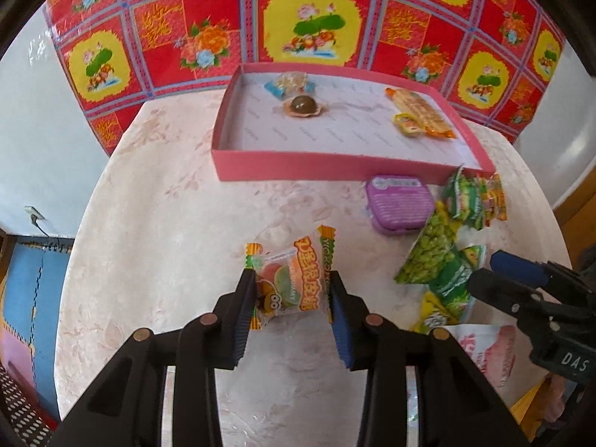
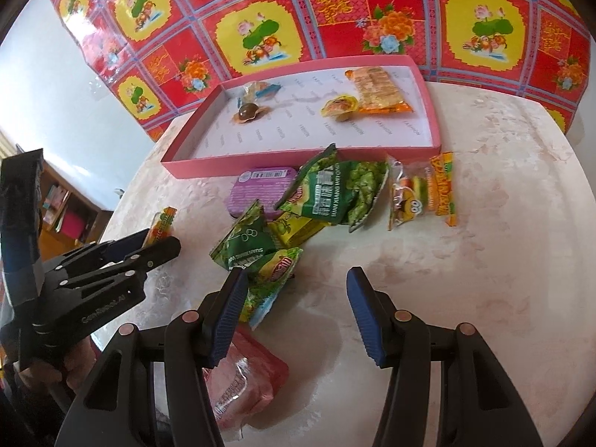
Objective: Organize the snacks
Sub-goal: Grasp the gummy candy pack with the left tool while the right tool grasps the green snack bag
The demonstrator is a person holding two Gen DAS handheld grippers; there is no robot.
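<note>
My left gripper (image 1: 292,290) is shut on a clear gummy-candy packet with orange ends (image 1: 294,260), both pads pressing its sides just above the pale round table (image 1: 167,223). In the right wrist view the left gripper (image 2: 160,240) stands at the left with the packet's orange edge (image 2: 164,223) poking out. The pink shallow box (image 1: 283,165) lies at the far side and holds a chocolate ball (image 1: 301,106), a blue-ended candy (image 1: 287,83), an orange cracker pack (image 1: 421,111) and a yellow jelly cup (image 1: 408,123). My right gripper (image 2: 296,272) is open over bare tabletop, with green packets (image 2: 246,242) by its left finger.
A purple tin (image 2: 260,186), more green snack bags (image 2: 335,190) and a second gummy packet (image 2: 421,193) lie in front of the pink box (image 2: 193,170). A pink packet (image 2: 242,383) lies under my right gripper's left finger. A red floral cloth (image 1: 309,18) hangs behind the table.
</note>
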